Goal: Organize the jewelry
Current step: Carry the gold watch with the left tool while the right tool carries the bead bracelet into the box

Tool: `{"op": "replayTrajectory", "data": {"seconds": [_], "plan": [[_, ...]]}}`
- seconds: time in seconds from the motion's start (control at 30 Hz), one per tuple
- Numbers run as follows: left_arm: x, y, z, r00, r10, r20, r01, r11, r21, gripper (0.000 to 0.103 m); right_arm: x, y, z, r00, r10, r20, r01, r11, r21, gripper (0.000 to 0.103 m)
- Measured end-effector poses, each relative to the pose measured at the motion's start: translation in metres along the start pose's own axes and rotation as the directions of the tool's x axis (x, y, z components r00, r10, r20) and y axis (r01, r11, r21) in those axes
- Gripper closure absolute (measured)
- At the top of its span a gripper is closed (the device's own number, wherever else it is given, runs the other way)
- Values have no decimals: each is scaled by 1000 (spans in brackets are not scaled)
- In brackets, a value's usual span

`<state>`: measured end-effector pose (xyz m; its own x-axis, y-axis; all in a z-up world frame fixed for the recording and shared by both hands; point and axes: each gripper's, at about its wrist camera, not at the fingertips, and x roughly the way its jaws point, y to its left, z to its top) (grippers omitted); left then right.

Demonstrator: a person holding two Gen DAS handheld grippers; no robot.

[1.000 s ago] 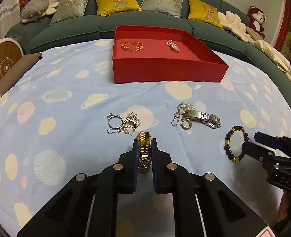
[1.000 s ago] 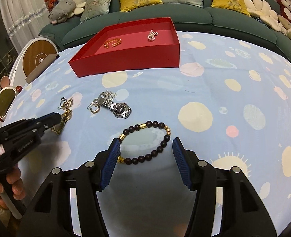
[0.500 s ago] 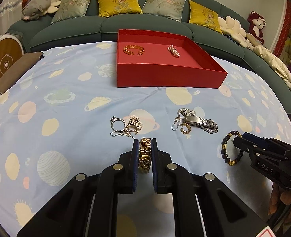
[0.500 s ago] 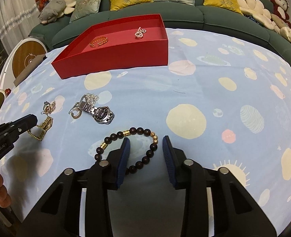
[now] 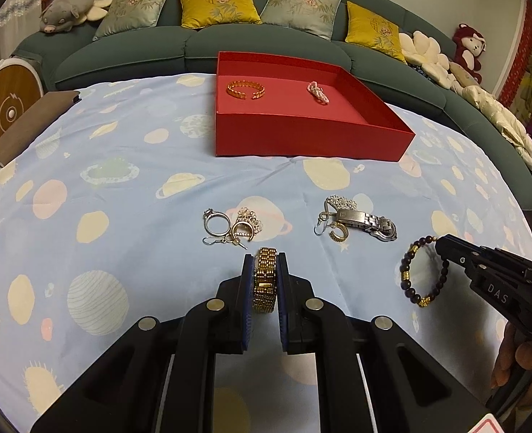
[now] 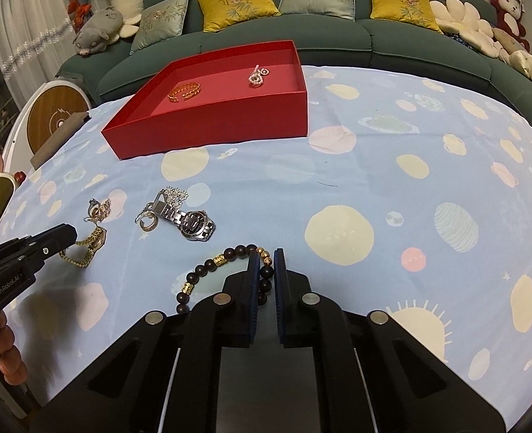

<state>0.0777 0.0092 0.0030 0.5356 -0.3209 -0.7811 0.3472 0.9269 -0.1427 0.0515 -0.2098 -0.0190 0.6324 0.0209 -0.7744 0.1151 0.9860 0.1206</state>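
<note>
- Nearer than the red tray [image 5: 312, 140], on the planet-print cloth [image 5: 121, 187], the left gripper [image 5: 264, 281] is clamped on a gold link watch [image 5: 265, 279], its band pinched upright between the two blue pads.
- To the tray's near right, the right gripper [image 6: 264, 281] is closed on the dark bead bracelet [image 6: 222, 263]; a few beads sit between its fingers and the loose loop trails to the left on the cloth.
- Inside the tray lie a gold chain bracelet [image 5: 246, 89] toward its left side and a small pearl piece [image 5: 317, 92] toward its right, well apart from each other and from the walls.
- Between the tray's front wall and the left gripper lies a cluster of silver and gold rings [image 5: 229, 225], just beyond the watch's tip.
- Right of that cluster, also short of the tray, a silver watch [image 5: 368, 222] touches a sparkly brooch and a gold hoop.
- From the tray's front wall down to these clusters the cloth is bare, and so is the wide stretch beyond the tray's right edge in the right wrist view.
</note>
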Motion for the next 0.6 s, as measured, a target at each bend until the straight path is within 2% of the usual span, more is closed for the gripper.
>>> {"op": "replayTrajectory", "data": {"seconds": [0.17,0.3,0.53,0.57,0.6], "plan": [[4,0,-2,1000,-15,-24,15,1000,-8,92,0,0,0,1000,12,-2,-12,1000,6,96],[16,-3,-6,998,20,-55,-19,1000,10,89,0,0,1,1000,23,-3,-22,1000,11,96],[21,-3,-8,998,24,-54,-22,1000,21,89,-1,0,1,1000,31,-4,-31,999,15,96],[21,-4,-8,998,25,-53,-23,999,30,94,-1,0,1,1000,31,-3,-31,999,16,96],[21,-5,-8,998,23,-50,-21,999,34,94,-1,0,1,999,32,-3,-32,999,18,96]]}}
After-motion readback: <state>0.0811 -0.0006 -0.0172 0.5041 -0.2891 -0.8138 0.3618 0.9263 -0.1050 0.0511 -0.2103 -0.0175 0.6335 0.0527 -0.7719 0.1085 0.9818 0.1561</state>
